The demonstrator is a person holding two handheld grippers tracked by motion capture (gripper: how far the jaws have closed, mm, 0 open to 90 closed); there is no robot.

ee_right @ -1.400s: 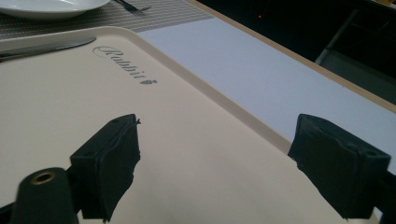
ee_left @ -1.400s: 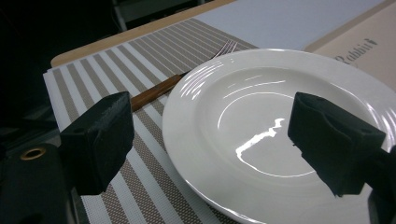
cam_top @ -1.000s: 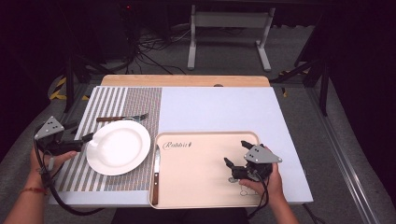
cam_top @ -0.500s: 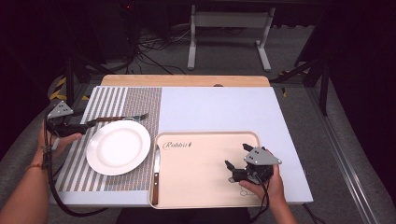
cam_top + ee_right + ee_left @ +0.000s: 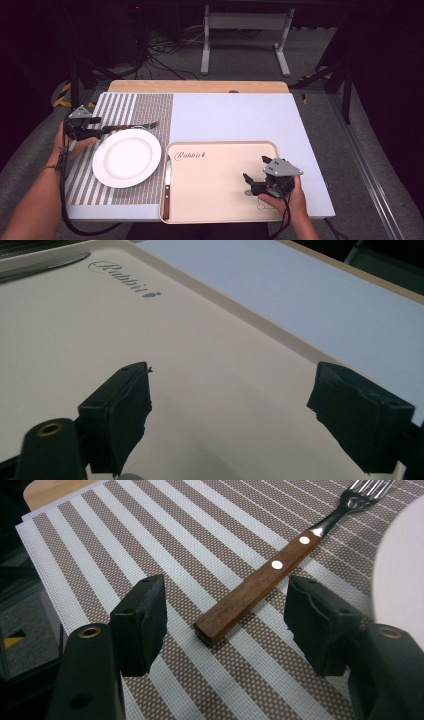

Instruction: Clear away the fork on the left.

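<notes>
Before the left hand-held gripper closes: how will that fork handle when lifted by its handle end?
The fork looks rigid, wood handle and metal tines, so it shouldn't flex. Gripped at the very end, the tine side will probably droop. It lies flat on the striped mat, so unlikely to roll.

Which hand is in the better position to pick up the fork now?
The left. The left gripper has its jaws either side of the fork handle's end, closing but not touching. The right gripper is far off over the tray.

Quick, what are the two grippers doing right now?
Left gripper: open, jaws just closing in around the fork handle, not touching it yet.
Right gripper: open, empty, over the tray.
</notes>
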